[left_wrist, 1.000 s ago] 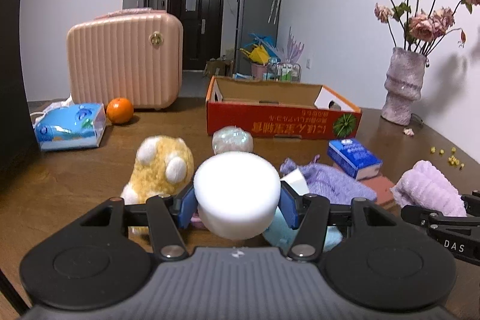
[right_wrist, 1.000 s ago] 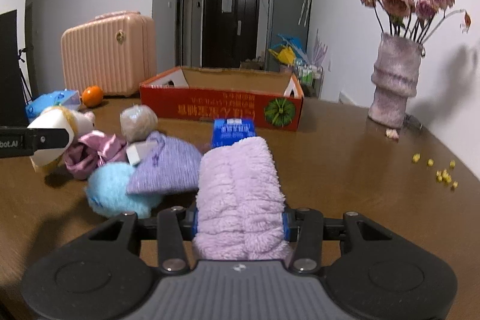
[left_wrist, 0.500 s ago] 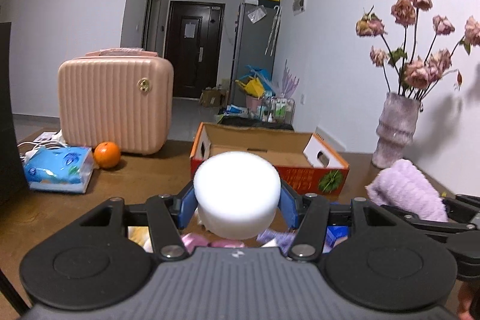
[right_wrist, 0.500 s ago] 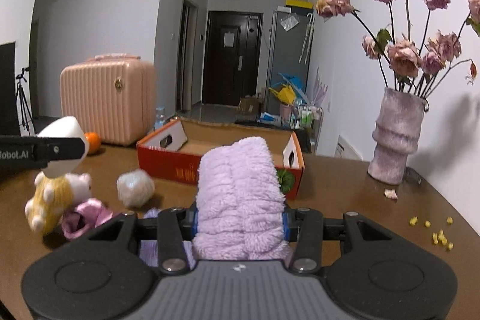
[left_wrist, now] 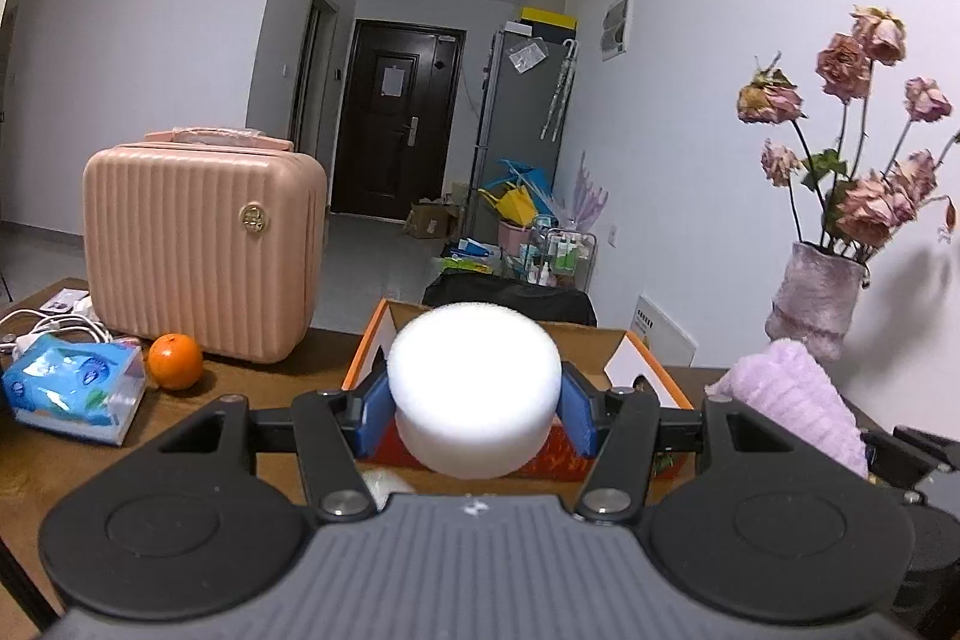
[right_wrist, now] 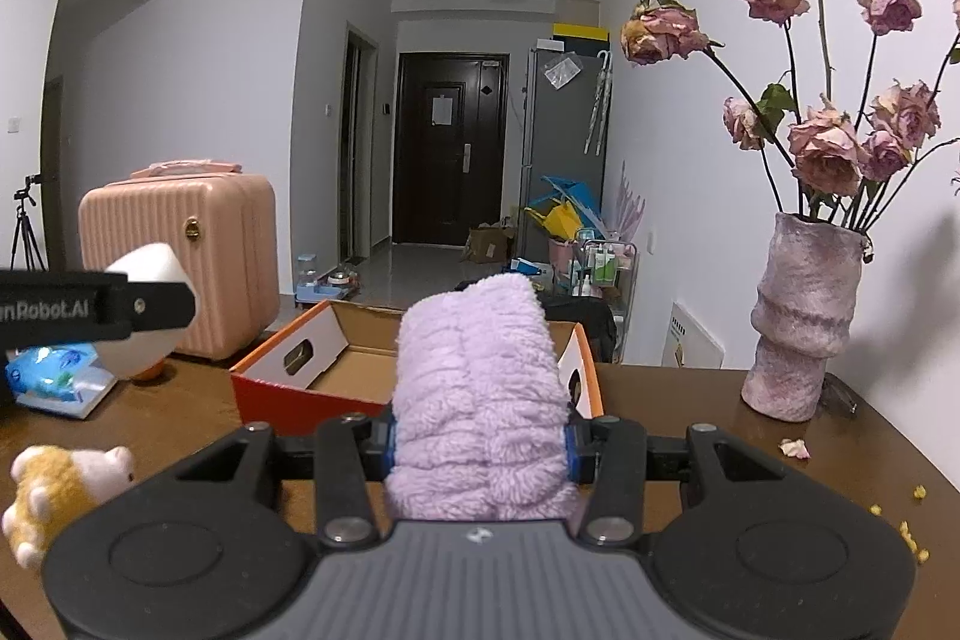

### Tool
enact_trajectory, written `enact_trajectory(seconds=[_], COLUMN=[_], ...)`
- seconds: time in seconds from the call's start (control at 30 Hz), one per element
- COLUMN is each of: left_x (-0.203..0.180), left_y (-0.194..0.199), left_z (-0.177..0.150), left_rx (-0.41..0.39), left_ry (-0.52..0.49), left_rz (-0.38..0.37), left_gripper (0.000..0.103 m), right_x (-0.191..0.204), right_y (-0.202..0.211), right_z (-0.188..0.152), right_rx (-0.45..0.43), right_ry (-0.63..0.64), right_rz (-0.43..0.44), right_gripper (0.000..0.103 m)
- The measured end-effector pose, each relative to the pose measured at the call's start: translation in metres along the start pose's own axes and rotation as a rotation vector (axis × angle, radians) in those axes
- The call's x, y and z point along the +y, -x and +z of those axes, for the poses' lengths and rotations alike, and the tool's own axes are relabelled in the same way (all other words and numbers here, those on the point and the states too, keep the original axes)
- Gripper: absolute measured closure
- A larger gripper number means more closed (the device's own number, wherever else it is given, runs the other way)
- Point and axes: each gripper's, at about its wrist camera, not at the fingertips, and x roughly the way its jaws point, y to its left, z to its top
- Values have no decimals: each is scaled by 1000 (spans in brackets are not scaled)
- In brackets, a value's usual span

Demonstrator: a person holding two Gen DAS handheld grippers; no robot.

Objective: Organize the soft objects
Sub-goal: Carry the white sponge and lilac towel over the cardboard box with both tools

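We carry two soft things above the orange box.

At lower centre, our left gripper (left_wrist: 474,397) squeezes a round white sponge (left_wrist: 474,388), smooth and puck-shaped; our right gripper (right_wrist: 480,445) clamps a fluffy lilac towel (right_wrist: 477,400), rolled and ribbed. The open cardboard box (right_wrist: 300,388) sits just behind both, mid-frame.

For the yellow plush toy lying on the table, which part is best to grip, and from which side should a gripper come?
Grip the yellow plush toy across its round yellow body, coming from above. It lies low on the table with small white paws sticking out; these are too thin for a firm hold. Both grippers are occupied: the left gripper holds the white sponge, the right gripper the purple towel.
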Motion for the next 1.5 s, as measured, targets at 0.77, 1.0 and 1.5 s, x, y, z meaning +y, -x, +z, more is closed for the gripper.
enact_trajectory(seconds=[0.77, 1.0, 1.5], left_x=[-11, -4, 7], left_y=[-106, -142, -231], left_z=[39, 50, 41], left_rx=[0, 28, 135], left_ry=[28, 43, 16], left_rz=[55, 79, 164], left_gripper=[46, 46, 46], right_x=[-16, -17, -15], right_y=[-111, -146, -213], right_z=[35, 43, 41], right_rx=[28, 51, 146], right_ry=[-22, -10, -3], right_rz=[-2, -7, -13], right_gripper=[58, 58, 58])
